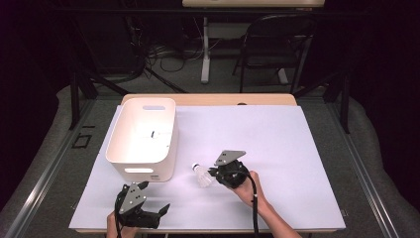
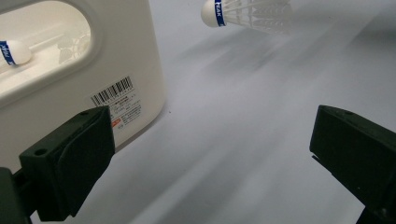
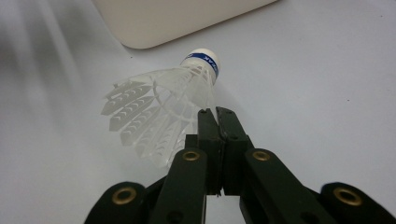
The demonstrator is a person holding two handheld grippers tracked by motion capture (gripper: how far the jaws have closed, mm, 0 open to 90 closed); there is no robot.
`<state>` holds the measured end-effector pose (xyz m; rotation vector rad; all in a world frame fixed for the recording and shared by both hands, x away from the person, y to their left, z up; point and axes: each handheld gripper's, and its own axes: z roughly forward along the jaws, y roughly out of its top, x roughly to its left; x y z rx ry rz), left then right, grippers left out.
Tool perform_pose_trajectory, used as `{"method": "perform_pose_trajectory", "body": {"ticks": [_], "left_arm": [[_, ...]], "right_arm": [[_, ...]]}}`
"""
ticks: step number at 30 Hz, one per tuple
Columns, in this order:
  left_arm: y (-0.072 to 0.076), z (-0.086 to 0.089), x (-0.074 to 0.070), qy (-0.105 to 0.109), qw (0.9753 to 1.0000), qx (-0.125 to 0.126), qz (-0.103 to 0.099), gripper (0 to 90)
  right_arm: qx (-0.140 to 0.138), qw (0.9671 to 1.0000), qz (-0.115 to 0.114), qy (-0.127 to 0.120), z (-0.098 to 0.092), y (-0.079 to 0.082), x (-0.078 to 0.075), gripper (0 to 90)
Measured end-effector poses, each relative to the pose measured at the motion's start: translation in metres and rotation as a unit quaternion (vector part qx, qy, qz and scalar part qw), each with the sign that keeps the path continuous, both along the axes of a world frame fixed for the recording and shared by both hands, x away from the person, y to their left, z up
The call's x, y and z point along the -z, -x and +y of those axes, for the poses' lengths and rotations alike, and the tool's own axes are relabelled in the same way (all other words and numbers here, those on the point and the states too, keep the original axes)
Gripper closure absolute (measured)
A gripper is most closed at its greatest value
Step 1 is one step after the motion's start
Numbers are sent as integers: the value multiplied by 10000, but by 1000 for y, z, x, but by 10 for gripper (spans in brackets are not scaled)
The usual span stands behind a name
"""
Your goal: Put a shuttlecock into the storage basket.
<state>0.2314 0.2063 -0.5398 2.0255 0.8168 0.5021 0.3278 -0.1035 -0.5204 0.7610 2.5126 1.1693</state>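
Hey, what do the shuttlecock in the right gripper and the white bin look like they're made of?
Shuttlecock: the skirt looks like translucent moulded plastic, with slotted ribs rather than feathers; its rounded white head with a blue band could be cork or foam, hard to tell. White bin: seemingly smooth moulded plastic with a soft sheen, rounded corners, a cut-out handle and a barcode sticker. The right gripper is pinching the skirt's edge.

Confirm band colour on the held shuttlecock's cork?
Blue with white lettering, on the shuttlecock; clearest in the right gripper view.
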Motion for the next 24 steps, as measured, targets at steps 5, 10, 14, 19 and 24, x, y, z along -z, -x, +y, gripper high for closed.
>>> {"method": "perform_pose_trajectory", "body": {"ticks": [5,10,14,19,24], "left_arm": [[0,0,0,-22,10000,6,-21,0],[0,0,0,-16,10000,-6,-35,0],[0,0,0,-1,10000,-15,-30,0],[0,0,0,-14,10000,-3,-51,0],[0,0,0,-13,10000,-6,-55,0]], "right_arm": [[50,10000,-15,15,-5,-1,-3,900],[125,9999,-36,2,-9,-4,-6,900],[174,9998,-58,-1,-12,-6,-10,900],[234,9997,-75,8,-16,-8,-14,900],[263,9996,-108,-19,-18,-11,-18,900]]}}
